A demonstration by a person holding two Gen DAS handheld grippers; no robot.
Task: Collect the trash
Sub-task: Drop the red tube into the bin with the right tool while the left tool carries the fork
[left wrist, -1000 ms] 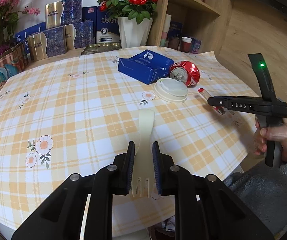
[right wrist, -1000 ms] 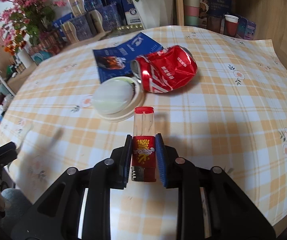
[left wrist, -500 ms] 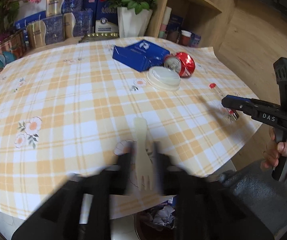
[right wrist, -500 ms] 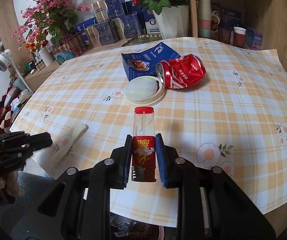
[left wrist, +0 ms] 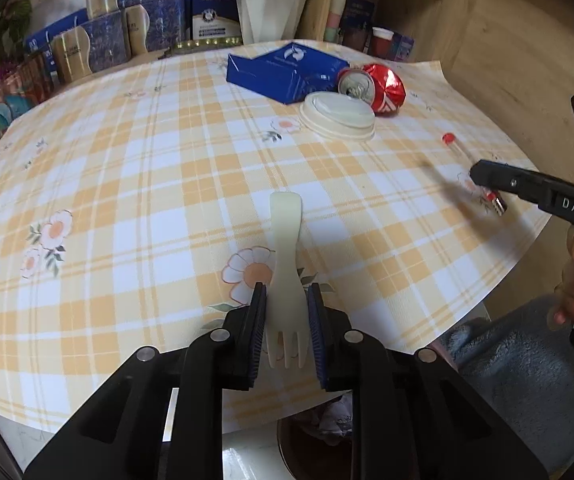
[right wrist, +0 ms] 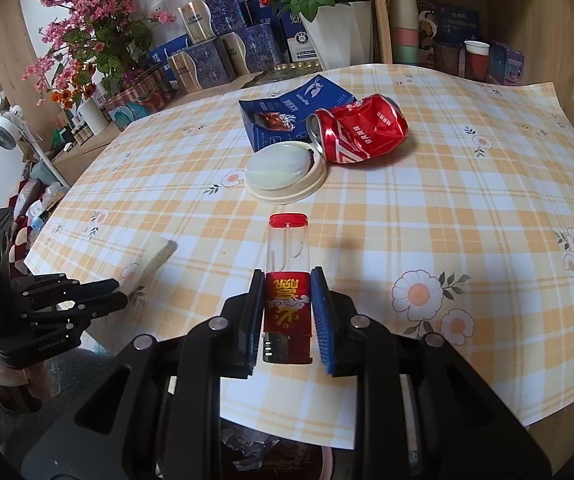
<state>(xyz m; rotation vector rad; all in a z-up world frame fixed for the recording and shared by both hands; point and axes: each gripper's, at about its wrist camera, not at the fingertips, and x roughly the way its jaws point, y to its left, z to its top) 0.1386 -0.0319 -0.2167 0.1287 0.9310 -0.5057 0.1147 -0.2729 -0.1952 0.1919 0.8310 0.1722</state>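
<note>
Left wrist: fork (left wrist: 285, 280) gripped, table edge (left wrist: 499, 280) near.

Since a second ago both grippers sit farther back, near the table's (left wrist: 499, 256) front edge. The left gripper (left wrist: 286, 312) carries the fork (left wrist: 285, 264) back with it; the right gripper (right wrist: 289, 300) carries the lighter (right wrist: 288, 276). A bin (left wrist: 307, 440) with crumpled paper now shows below the edge.
</note>
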